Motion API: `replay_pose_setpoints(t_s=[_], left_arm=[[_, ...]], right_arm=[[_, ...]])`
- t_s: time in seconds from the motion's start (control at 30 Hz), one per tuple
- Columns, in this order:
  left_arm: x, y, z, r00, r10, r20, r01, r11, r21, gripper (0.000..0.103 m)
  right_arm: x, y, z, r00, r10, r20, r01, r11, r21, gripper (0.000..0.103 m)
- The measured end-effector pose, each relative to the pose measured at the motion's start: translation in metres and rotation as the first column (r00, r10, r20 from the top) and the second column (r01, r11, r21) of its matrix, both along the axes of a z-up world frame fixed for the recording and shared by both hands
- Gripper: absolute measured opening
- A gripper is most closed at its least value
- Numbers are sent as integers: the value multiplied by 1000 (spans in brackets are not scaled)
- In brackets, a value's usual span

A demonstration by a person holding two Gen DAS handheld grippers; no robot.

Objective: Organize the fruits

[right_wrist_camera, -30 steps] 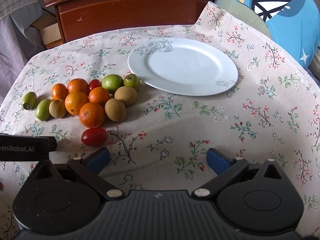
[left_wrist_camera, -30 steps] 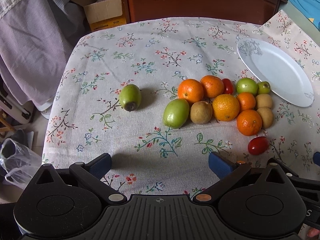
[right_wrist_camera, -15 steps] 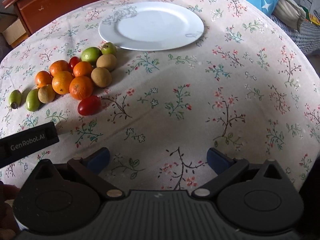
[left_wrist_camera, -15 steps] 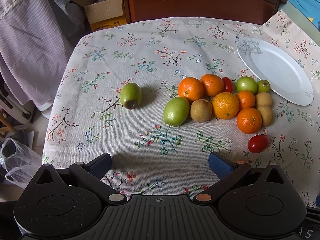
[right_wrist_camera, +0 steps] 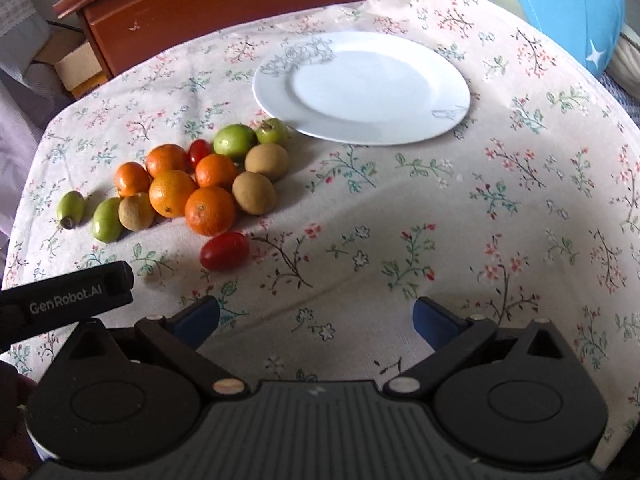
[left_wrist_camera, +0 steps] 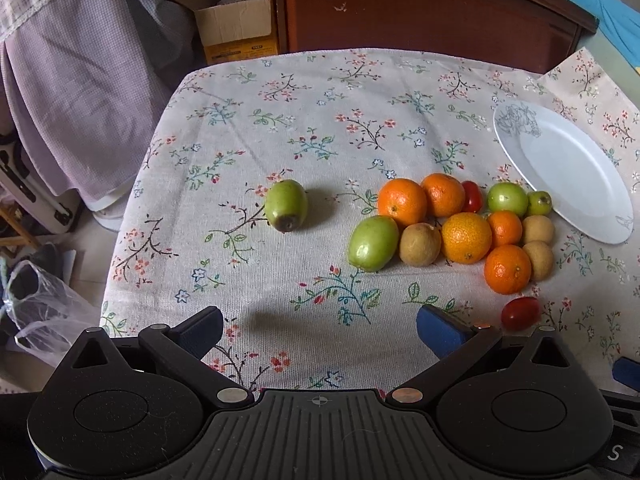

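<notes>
A cluster of fruit lies on the flowered tablecloth: several oranges [left_wrist_camera: 466, 237] [right_wrist_camera: 209, 210], brown kiwis [left_wrist_camera: 420, 244] [right_wrist_camera: 254, 193], green fruits [left_wrist_camera: 373, 242] [right_wrist_camera: 234, 142] and a red tomato [left_wrist_camera: 520, 313] [right_wrist_camera: 224, 251] at the near side. One green fruit [left_wrist_camera: 286, 205] [right_wrist_camera: 71, 209] lies apart to the left. A bare white plate [left_wrist_camera: 568, 168] [right_wrist_camera: 360, 84] sits beyond the cluster on the right. My left gripper [left_wrist_camera: 319, 330] is open, low at the table's near edge, holding nothing. My right gripper [right_wrist_camera: 316, 322] is open too, over bare cloth right of the tomato.
A brown wooden cabinet [left_wrist_camera: 420, 12] stands behind the table. A cardboard box [left_wrist_camera: 236, 28] and purple cloth [left_wrist_camera: 72, 80] are at the left, a plastic bag [left_wrist_camera: 36, 312] on the floor, a blue cushion [right_wrist_camera: 572, 4] at the right. The left gripper's body [right_wrist_camera: 64, 300] shows in the right wrist view.
The right gripper swung back and then forward again toward the fruit and plate. The left gripper drew back a little, so the fruit looks farther. Both stayed open.
</notes>
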State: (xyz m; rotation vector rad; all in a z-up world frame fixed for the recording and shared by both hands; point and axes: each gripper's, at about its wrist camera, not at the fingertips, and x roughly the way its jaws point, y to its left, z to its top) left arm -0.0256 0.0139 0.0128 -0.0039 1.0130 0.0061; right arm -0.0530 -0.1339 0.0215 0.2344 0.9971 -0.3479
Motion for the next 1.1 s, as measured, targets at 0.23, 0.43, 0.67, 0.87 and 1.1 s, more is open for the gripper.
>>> replay_pose_setpoints(t_s=[0.23,0.43,0.67,0.87,1.1], left_arm=[[-6,-4,21,1000,-16,21,15,999,40,103],[-15,10,55,996,3,89,-4,1000,11,103],[-13,13,77,994,-8,106,6,1000,16,103],[-9,1,76,994,-60,95,51,994,93,103],[3,1,71,995,-34,91,19,986,163,103]], right_arm=[[7,13,27,981,194,29,-180,948,-262,102],[-4,19,72,961,214,175,-120,893,-433,102],[10,17,82,957,259,133,-168,863,-476,102],[13,12,62,959,259,112,-217,930,-296,102],[30,7,52,970,217,112,-192,960,-203,102]])
